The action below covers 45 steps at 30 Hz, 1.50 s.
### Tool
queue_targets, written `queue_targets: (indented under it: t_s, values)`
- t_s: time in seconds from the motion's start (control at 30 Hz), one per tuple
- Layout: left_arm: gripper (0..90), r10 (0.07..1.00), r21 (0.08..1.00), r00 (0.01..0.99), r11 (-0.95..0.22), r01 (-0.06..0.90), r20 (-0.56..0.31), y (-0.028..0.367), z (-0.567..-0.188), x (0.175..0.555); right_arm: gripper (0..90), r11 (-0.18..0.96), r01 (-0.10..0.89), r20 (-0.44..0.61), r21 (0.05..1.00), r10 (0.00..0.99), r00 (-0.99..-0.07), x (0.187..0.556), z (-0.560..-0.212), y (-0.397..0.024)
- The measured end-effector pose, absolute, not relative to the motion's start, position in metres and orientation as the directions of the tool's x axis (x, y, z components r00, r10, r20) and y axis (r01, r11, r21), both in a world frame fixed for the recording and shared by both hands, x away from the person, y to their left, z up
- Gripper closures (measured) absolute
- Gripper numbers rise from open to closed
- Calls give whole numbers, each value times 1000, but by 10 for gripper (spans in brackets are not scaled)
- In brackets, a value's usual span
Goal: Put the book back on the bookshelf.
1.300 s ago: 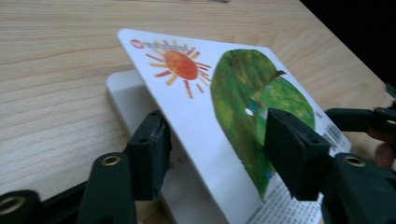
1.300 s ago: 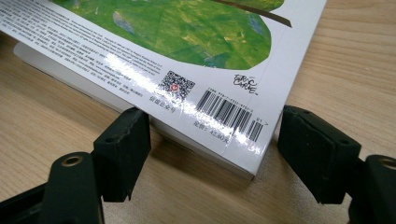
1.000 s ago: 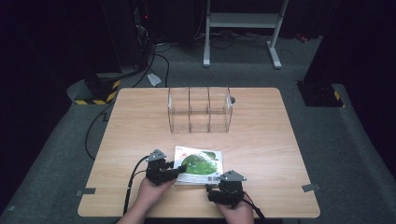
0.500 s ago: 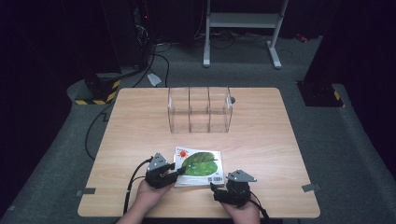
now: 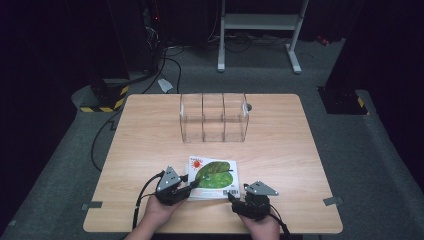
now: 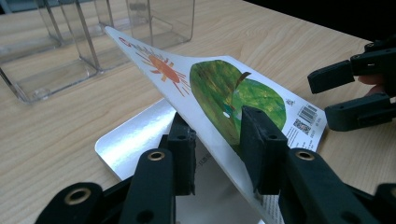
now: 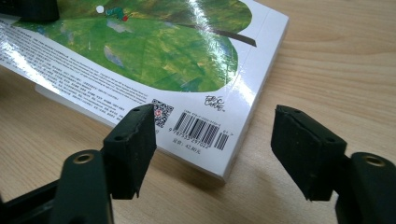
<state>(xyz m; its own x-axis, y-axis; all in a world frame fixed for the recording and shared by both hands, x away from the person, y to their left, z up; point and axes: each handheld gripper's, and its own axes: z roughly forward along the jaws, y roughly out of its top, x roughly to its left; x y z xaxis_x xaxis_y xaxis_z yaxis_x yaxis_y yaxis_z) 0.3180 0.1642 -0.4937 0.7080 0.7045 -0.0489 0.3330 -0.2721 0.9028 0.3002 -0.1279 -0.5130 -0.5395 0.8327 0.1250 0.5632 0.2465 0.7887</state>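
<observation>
Down at the bench's near edge, the left tongs (image 5: pixel 191 186) pinch the book's cover (image 6: pixel 219 88): in the left gripper view one jaw sits under the lifted cover and the other on top of its green leaf picture, so the cover rises at a slant off the white page (image 6: pixel 135 140) below. These jaws have just been closing, with the cover between them.

At about 3 o'clock from them, the right tongs (image 5: pixel 231 196) stand spread just beside the book's near right corner. In the right gripper view one jaw overlaps the cover's edge by the QR code, the other stands over bare wood beyond the corner, and neither presses on anything. These jaws have just been closing too, with the corner of the book (image 7: pixel 154 65) partly between them.

The book (image 5: pixel 214 178) lies on the bench (image 5: pixel 300 150) between the two tongs, toward 6 o'clock of the bench top, barcode side nearest the right hand (image 5: pixel 260 227).

Well apart, at 12 o'clock from the book, a clear rack (image 5: pixel 214 118) with three compartments stands near the far edge.
</observation>
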Motion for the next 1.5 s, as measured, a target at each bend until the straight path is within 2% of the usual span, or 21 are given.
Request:
queue_targets:
  t_s: [0.2, 0.33, 0.53, 0.93, 1.2, 1.37, 1.5]
  values:
    - [665, 698, 911, 716, -282, 302, -21, 163, -492, 315, 347, 262, 506, 77, 822, 829, -554, 299, -512, -131]
    - [668, 697, 913, 717, -282, 296, -18, 163, -491, 314, 355, 217, 520, 123, 826, 831, -543, 301, -510, -133]
    - [676, 680, 921, 734, -288, 263, 3, 163, -490, 312, 361, 210, 521, 132, 828, 828, -544, 307, -510, -134]
    - [691, 653, 930, 754, -315, 187, 70, 162, -489, 306, 256, 107, 654, 327, 749, 799, -505, 347, -515, -137]
    - [697, 651, 932, 756, -311, 183, 69, 163, -491, 305, 205, 85, 696, 412, 713, 753, -513, 355, -519, -135]
    - [698, 653, 932, 754, -311, 185, 69, 163, -492, 305, 231, 101, 696, 413, 711, 741, -529, 353, -520, -133]
    - [710, 657, 929, 751, -311, 200, 58, 163, -495, 306, 310, 100, 670, 376, 736, 763, -526, 346, -516, -136]
